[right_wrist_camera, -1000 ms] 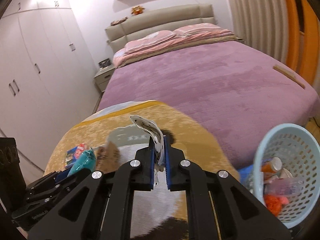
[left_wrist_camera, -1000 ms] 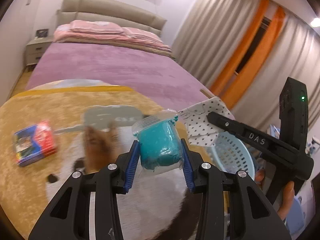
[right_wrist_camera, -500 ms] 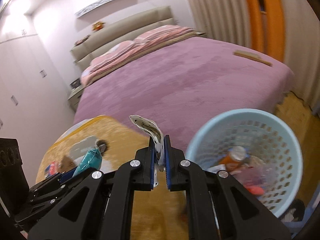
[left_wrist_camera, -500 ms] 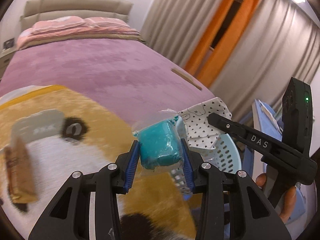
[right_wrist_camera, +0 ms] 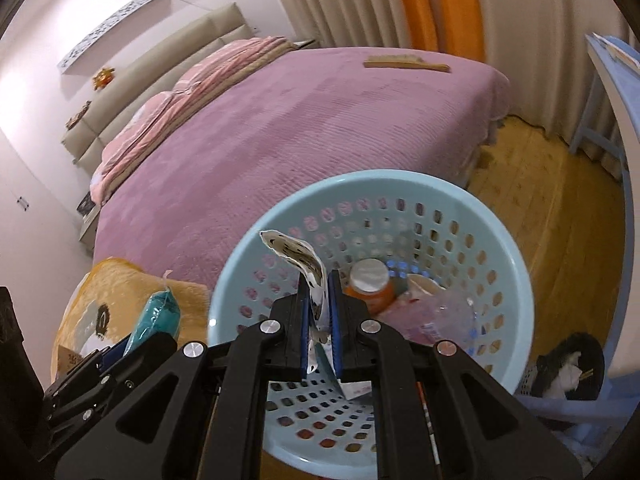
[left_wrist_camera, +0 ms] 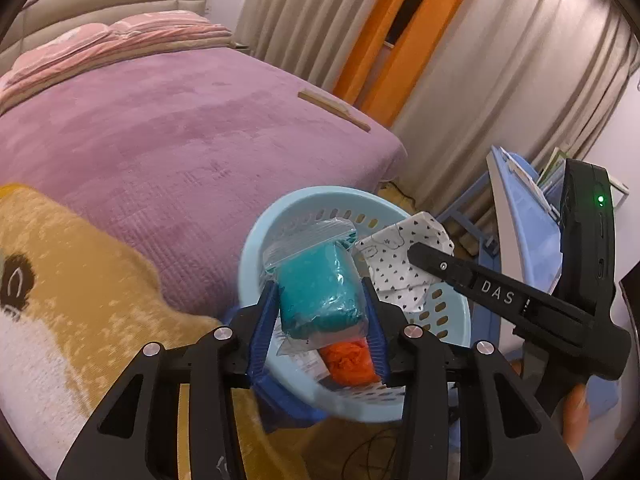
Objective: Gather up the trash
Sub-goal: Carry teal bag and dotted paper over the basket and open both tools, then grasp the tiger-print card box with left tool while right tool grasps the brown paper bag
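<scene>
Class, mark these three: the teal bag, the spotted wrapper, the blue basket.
teal bag (left_wrist_camera: 316, 292), left wrist view, middle of its teal bulk.
spotted wrapper (right_wrist_camera: 306, 258), right wrist view, part curling above the jaws.
blue basket (right_wrist_camera: 516, 264), right wrist view, right rim.

— How many hand-held grippers? 
— Two: the left hand-held gripper (left_wrist_camera: 320, 312) and the right hand-held gripper (right_wrist_camera: 319, 312).
— Baskets? 
— One blue basket (right_wrist_camera: 516, 280).
— Held items? 
— Two: one teal bagged bundle (left_wrist_camera: 320, 292), one spotted wrapper (right_wrist_camera: 298, 254).
— Bottles in the basket? 
— One orange bottle (right_wrist_camera: 370, 286).

Pale-blue basket (right_wrist_camera: 516, 280), teal bag (left_wrist_camera: 320, 292), heart-dotted white wrapper (left_wrist_camera: 400, 264)
</scene>
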`<state>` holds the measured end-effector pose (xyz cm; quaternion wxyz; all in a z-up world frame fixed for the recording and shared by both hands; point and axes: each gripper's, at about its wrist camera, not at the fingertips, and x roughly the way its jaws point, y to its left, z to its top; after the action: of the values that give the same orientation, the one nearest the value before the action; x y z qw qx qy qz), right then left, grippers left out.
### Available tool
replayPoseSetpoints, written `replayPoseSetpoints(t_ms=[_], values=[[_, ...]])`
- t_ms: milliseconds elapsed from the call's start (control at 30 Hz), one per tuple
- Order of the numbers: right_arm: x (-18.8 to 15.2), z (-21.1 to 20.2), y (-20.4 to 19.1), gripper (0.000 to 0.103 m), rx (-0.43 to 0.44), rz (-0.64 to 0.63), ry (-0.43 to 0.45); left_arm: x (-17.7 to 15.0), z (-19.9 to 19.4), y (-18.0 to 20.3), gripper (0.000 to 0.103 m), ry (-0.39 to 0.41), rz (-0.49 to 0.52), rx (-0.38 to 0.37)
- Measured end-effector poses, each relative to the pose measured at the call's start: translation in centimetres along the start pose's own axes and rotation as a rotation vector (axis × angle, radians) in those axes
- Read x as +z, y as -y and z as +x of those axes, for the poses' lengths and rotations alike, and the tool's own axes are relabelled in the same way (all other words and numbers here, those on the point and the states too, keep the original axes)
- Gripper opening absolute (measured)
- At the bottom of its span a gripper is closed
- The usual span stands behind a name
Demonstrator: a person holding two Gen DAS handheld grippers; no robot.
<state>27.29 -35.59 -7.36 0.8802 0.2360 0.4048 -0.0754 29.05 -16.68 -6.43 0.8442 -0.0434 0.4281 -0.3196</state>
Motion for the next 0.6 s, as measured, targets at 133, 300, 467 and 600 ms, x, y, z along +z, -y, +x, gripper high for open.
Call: replayPoseSetpoints(t_ms=[133,300,467,600], values=[[-0.1,0.3,1.4,0.037,-0.001,0.052,-0.019,0.2,-0.1,0.5,0.065,0.020,-0.005,-0.002],[0.0,-0.9,2.1,0.053,0.003,0.068,0.009,-0.2,-1.1,0.3,0.073,0.031,-0.030,-0.010],[-0.1,-3.0,1.2,0.053,0.038,0.046,0.043,-1.1,-4.1,0.0,0.073,0.070,-0.048,-0.003],[-0.7,-5.1,-0.8,0.053,0.079,0.009,0.069,-1.8,-7.1,0.1,0.073,0.116,-0.051,0.018]])
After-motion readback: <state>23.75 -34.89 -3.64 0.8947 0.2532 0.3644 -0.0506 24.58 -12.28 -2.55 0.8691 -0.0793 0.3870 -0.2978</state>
